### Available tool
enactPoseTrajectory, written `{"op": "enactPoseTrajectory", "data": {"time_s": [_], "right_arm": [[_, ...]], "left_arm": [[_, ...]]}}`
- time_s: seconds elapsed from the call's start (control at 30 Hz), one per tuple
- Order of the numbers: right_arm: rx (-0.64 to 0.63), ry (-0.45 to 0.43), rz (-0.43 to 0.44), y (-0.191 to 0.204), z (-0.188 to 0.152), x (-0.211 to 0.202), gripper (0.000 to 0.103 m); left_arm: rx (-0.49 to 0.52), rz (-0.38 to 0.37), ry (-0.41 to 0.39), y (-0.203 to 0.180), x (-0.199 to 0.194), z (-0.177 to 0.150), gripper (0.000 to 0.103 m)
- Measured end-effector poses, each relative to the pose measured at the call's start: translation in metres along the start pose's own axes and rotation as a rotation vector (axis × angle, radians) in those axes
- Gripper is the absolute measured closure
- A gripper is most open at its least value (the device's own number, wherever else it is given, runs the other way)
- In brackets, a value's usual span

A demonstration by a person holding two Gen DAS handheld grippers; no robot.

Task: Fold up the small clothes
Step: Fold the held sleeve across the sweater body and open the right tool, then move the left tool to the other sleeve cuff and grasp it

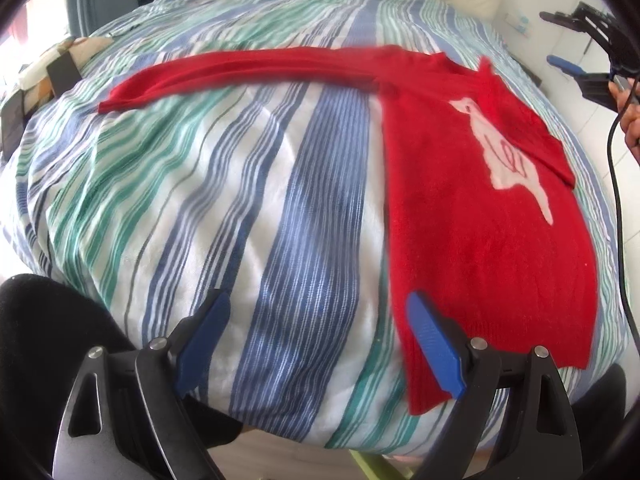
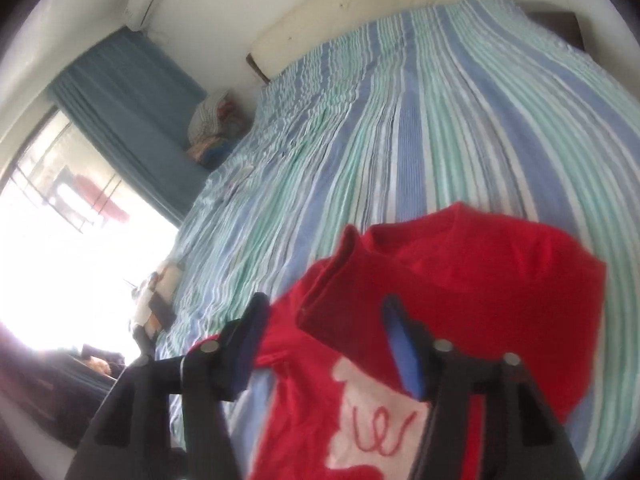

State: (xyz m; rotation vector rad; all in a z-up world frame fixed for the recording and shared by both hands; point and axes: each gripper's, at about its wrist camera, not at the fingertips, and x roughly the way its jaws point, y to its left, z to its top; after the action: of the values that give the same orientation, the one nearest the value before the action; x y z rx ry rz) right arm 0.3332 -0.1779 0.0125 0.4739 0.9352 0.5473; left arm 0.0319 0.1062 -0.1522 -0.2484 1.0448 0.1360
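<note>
A small red sweater with a white bird motif lies flat on the striped bed. One long sleeve stretches out to the left. My left gripper is open and empty, hovering by the sweater's bottom hem, its right finger over the hem corner. My right gripper shows at the far right edge of the left wrist view, beyond the sweater. In the right wrist view my right gripper is open above the sweater's collar, with red fabric between and behind the fingers; no grip shows.
The striped blue, green and white bedcover fills both views. A cream headboard cushion lies at the far end. Dark items and a patterned cloth sit at the bed's left edge. A black cable hangs at right.
</note>
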Motion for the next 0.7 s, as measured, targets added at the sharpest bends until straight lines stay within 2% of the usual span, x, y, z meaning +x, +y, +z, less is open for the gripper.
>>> {"op": "enactPoseTrajectory", "data": {"time_s": [0.03, 0.1, 0.17, 0.27, 0.33, 0.4, 0.43, 0.53, 0.6, 0.7], "right_arm": [[0.029, 0.002, 0.04, -0.003, -0.007, 0.003, 0.038], [0.067, 0.005, 0.061, -0.015, -0.019, 0.003, 0.038], [0.078, 0.035, 0.031, -0.032, -0.032, 0.001, 0.038], [0.126, 0.126, -0.055, -0.076, -0.055, -0.001, 0.038], [0.142, 0.178, -0.17, -0.108, -0.081, -0.005, 0.038], [0.08, 0.197, -0.358, -0.127, -0.106, -0.017, 0.038], [0.039, 0.183, -0.436, -0.131, -0.117, -0.026, 0.038], [-0.078, 0.096, -0.533, -0.122, -0.148, -0.066, 0.038], [-0.14, 0.03, -0.638, -0.112, -0.168, -0.093, 0.037], [-0.202, -0.005, -0.811, -0.109, -0.189, -0.113, 0.034]], "left_arm": [[-0.006, -0.001, -0.001, 0.002, -0.001, 0.0, 0.012], [-0.01, -0.001, 0.003, 0.004, 0.001, -0.001, 0.012], [-0.009, 0.0, 0.011, 0.002, 0.004, 0.0, 0.012], [0.008, -0.001, 0.013, -0.003, 0.006, 0.001, 0.012], [0.025, -0.001, 0.01, -0.007, 0.005, 0.0, 0.012], [0.042, 0.007, 0.008, -0.01, 0.004, -0.002, 0.012], [0.049, 0.011, 0.009, -0.011, 0.005, -0.003, 0.012], [0.058, 0.014, 0.014, -0.012, 0.005, -0.003, 0.012], [0.05, 0.012, 0.012, -0.012, 0.004, -0.002, 0.012], [0.036, 0.021, 0.029, -0.011, 0.01, -0.001, 0.012]]}}
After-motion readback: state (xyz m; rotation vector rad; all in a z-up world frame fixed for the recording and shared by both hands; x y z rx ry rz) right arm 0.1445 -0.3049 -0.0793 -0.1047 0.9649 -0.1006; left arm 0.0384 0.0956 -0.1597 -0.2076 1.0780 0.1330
